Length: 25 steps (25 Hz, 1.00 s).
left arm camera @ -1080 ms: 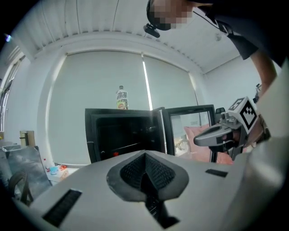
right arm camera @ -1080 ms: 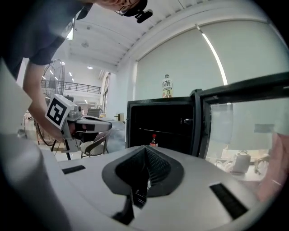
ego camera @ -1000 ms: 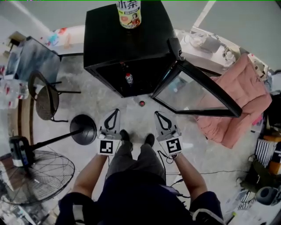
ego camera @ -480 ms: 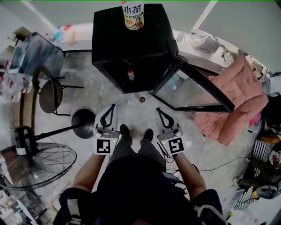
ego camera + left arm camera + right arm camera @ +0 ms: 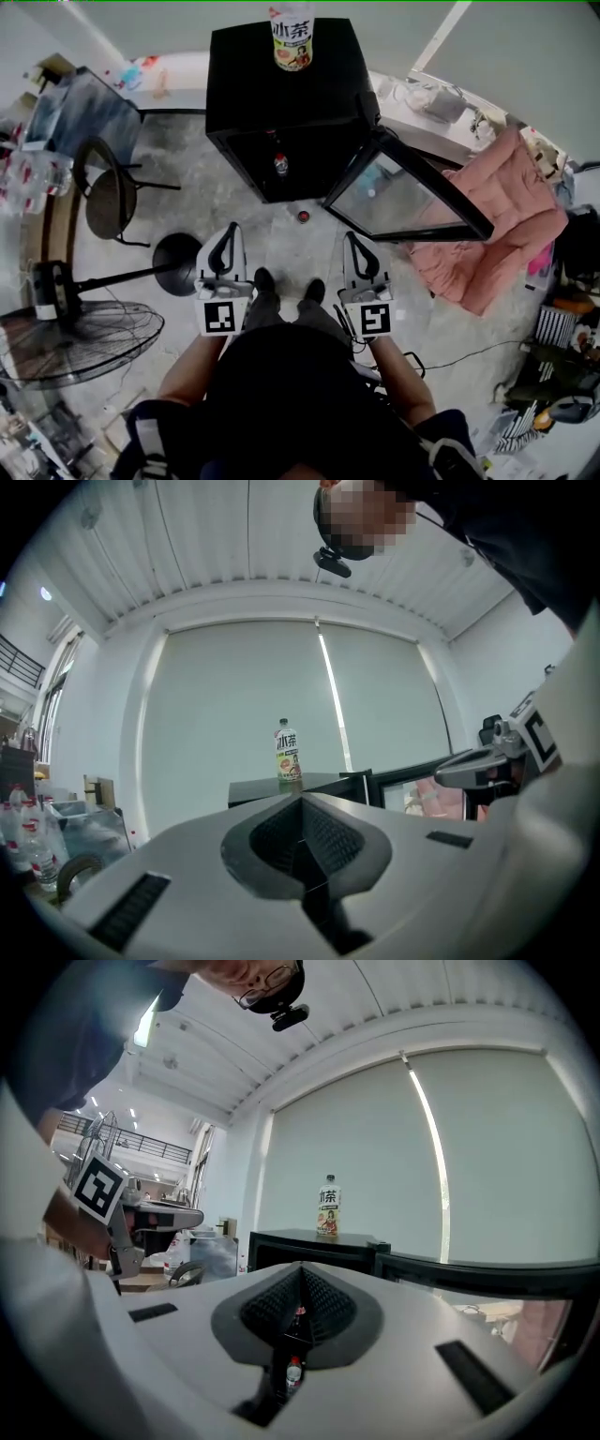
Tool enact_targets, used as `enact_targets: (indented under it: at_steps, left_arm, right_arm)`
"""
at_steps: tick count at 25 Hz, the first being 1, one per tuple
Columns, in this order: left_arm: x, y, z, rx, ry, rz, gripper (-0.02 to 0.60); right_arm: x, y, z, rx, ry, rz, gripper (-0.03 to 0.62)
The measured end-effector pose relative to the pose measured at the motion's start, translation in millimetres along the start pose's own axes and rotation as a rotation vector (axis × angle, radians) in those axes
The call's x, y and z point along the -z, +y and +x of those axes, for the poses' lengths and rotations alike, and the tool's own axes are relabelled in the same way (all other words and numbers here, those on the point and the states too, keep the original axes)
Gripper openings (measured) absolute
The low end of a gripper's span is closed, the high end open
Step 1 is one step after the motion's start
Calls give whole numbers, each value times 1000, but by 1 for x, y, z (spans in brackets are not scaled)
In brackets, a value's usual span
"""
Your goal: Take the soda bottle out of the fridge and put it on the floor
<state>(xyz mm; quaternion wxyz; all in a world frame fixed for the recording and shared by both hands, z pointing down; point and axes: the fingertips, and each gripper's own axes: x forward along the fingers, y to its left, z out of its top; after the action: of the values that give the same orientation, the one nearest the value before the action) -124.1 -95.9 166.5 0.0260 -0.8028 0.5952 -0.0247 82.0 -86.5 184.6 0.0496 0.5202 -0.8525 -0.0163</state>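
- I am holding the left gripper [image 5: 229, 236] and the right gripper [image 5: 354, 242] side by side, pointing level at the black box-shaped fridge [image 5: 281, 89]. Both have their jaws pressed together on nothing, as nothing is within reach.
- The small clear soda bottle with a red cap [image 5: 279, 164] is standing inside the open compartment, near its front edge, well apart from both grippers.
- The glass-paned fridge door [image 5: 412, 202] is hanging wide at the right corner, leaving the way in clear.
- A tall yellow-labelled tea bottle [image 5: 292, 42] is sitting at the back edge of the fridge top. I am judging it is not my target.
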Motion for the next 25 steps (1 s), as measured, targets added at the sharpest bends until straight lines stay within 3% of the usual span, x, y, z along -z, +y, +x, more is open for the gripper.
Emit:
enact_targets:
  at_steps: [11, 25]
  left_arm:
    - [-9, 8, -18, -80, -9, 6, 21]
    - [-4, -5, -20, -63, -13, 20, 21]
  right_arm:
    - [-1, -2, -14, 64, 30, -15, 20]
    - [7, -8, -21, 74, 64, -49, 18]
